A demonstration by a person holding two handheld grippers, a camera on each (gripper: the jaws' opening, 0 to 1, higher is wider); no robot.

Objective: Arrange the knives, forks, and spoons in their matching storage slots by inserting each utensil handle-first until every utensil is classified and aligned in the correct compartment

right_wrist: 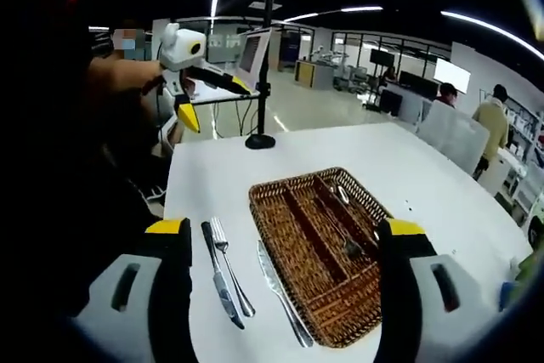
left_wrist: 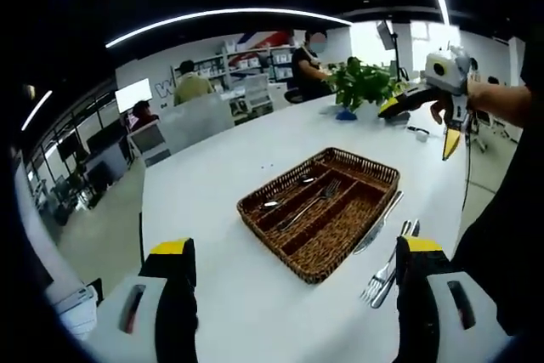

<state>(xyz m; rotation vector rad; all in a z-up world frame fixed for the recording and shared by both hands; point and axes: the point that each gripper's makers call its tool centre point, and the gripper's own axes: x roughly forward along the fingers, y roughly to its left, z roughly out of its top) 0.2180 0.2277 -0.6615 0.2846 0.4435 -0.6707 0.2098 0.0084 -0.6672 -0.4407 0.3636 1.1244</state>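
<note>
Both tools wide open, holding nothing: left tool (left_wrist: 289, 295), right tool (right_wrist: 285, 269). Basket (right_wrist: 280, 210) on bench (left_wrist: 212, 176). Knife (right_wrist: 285, 295), fork (right_wrist: 231, 278) lie beside basket.

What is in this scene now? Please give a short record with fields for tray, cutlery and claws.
surface: white table
tray: wicker cutlery tray, long compartments
inside tray: fork and two spoons
outside tray: knife beside the tray edge; another knife and a fork side by side, farther off
left claw: open, holds nothing
right claw: open, holds nothing
</note>
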